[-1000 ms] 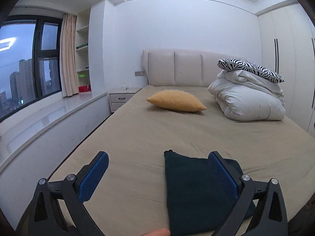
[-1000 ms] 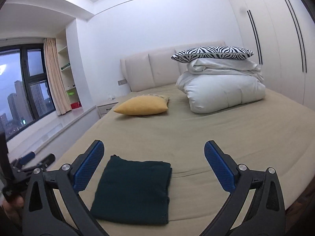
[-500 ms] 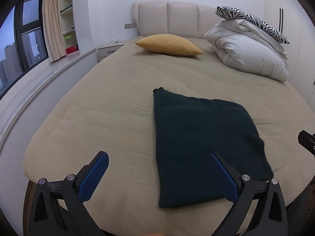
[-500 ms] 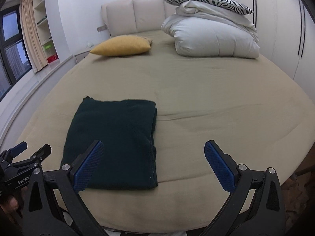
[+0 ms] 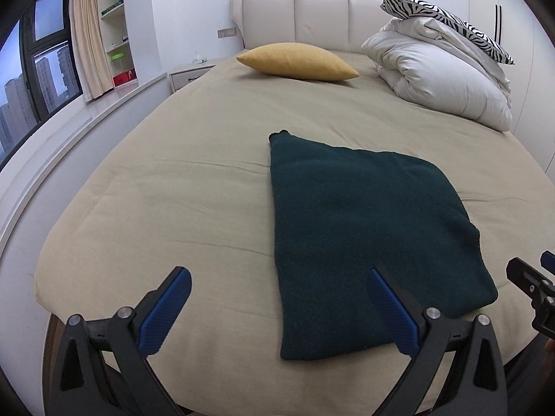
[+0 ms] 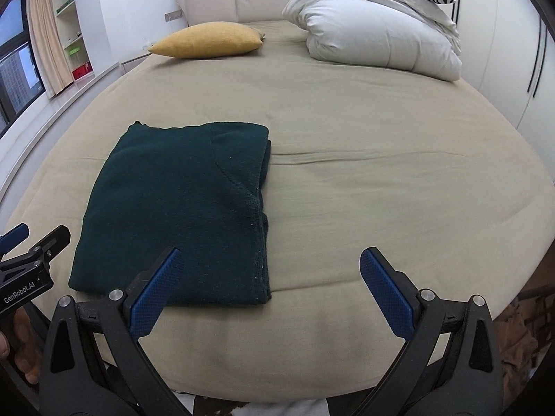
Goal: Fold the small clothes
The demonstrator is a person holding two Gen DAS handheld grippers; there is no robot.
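A dark green knit garment (image 5: 364,235) lies folded into a flat rectangle near the foot of the beige bed (image 5: 190,190). It also shows in the right wrist view (image 6: 180,208). My left gripper (image 5: 277,308) is open and empty, held above the bed's near edge, its right finger over the garment's near edge. My right gripper (image 6: 270,287) is open and empty, held above the near edge at the garment's right corner. Each gripper shows at the edge of the other's view.
A yellow pillow (image 5: 298,61) lies near the headboard. A folded white duvet (image 5: 440,83) with a zebra-print pillow (image 5: 447,17) on top sits at the far right. A nightstand (image 5: 190,74), window ledge and shelves stand left. Wardrobe doors (image 6: 520,52) line the right wall.
Both grippers have risen and tilted down over the foot of the bed, so the folded garment now shows from above. The garment has not moved. Both stay open.
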